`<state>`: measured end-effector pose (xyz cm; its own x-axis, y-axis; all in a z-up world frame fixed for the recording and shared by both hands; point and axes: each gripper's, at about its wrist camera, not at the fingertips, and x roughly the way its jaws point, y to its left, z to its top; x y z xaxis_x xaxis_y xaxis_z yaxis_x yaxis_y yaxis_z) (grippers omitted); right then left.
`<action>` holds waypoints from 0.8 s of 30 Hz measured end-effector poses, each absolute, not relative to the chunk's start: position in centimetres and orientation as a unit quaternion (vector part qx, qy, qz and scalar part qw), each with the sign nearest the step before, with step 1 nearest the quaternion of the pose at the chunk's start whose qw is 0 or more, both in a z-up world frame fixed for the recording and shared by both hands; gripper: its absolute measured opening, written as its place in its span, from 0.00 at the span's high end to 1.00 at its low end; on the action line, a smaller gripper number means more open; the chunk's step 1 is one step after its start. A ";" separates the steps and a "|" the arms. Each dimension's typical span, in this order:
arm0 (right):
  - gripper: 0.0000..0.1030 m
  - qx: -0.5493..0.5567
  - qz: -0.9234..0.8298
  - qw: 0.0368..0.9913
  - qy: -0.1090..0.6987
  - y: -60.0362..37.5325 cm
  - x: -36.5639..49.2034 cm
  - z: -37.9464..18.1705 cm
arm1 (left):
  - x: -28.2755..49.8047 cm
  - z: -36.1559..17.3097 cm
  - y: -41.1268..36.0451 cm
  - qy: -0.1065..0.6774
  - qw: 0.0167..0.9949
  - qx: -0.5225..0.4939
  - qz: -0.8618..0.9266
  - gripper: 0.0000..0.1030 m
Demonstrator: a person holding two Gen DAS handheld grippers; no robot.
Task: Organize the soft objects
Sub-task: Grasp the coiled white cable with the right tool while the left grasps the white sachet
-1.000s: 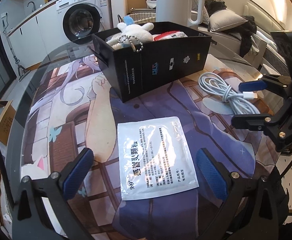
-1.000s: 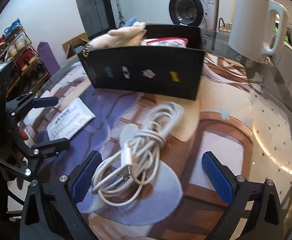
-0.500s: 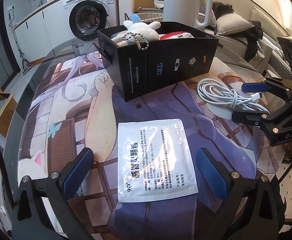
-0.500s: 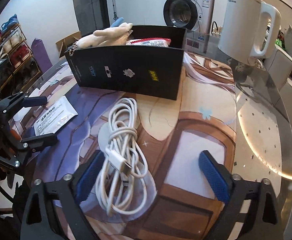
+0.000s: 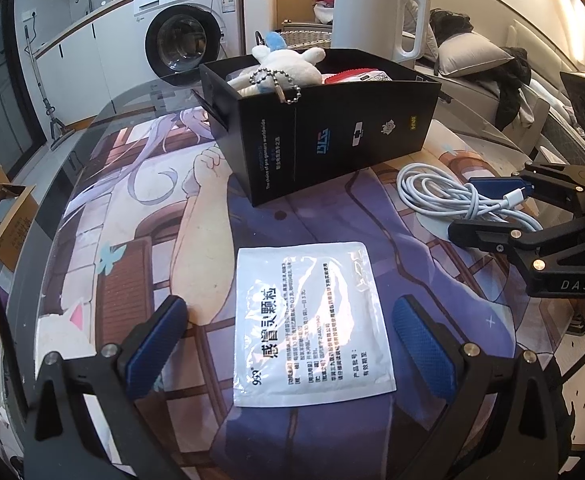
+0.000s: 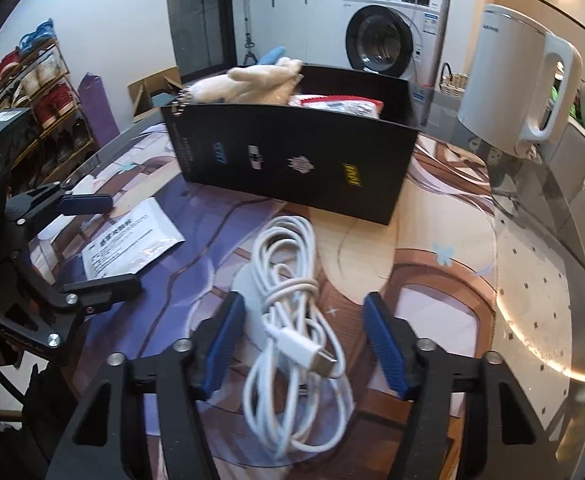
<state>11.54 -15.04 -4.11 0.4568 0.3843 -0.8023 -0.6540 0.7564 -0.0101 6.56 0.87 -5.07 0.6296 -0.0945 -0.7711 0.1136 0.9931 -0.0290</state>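
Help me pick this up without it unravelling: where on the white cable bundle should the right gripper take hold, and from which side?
Grip the white cable bundle at its wrapped waist, where turns of cord bind the loops, coming from above with one finger on each side. The right gripper already straddles that part; its jaws have just been closing, pads not yet pressing. The loose loops and plug end would probably slip.

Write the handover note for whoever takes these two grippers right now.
Right gripper: fingers have just been closing around the white cable, not yet pinching it.
Left gripper: open, empty, hovering over the white sachet.
Done: plush toy and red-edged packet are in the black box.
Left: grip the cable, box it, then the sachet.
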 end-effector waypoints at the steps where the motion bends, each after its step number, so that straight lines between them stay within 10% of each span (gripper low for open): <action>1: 0.48 -0.161 0.312 0.838 0.418 -14.9 11.4 -4.1 | 6.6 -5.0 0.9 0.426 0.903 0.011 -0.059 0.01; 24: 0.68 -0.170 0.320 0.836 0.411 -14.5 10.9 -3.9 | 5.6 -4.3 -0.6 0.401 0.910 0.033 -0.100 0.48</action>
